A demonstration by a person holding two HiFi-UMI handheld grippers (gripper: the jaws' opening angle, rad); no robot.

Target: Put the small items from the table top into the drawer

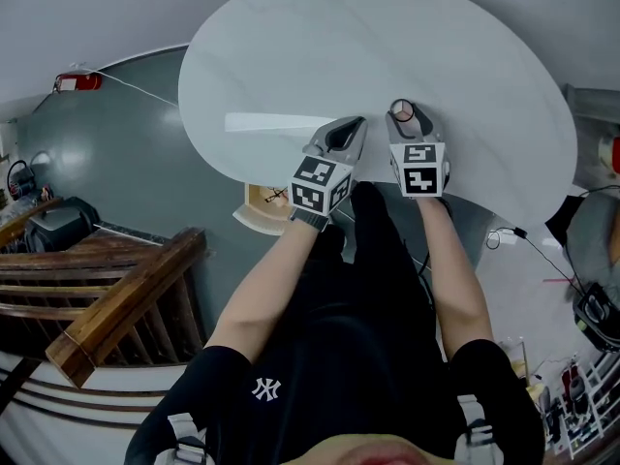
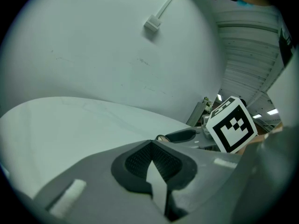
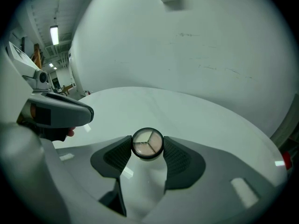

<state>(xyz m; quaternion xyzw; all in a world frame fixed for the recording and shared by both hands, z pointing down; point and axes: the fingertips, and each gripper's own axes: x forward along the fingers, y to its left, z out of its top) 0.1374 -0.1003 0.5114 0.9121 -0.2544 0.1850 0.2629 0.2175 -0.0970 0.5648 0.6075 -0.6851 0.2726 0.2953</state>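
As the head view is read, a round case [image 1: 401,112] is clasped by the right gripper [image 1: 403,116] at the table's [image 1: 387,37] near edge, by the open drawer [image 1: 263,204]; left gripper view: left gripper [image 2: 150,147] clenched empty; right gripper view: a firm, level pinch is advised

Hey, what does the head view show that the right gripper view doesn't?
Only the head view: the open drawer under the table edge and the wooden railing. Only the right gripper view: the three wedges in the round case. Both: the white table, the left gripper, the right gripper shut on the case.
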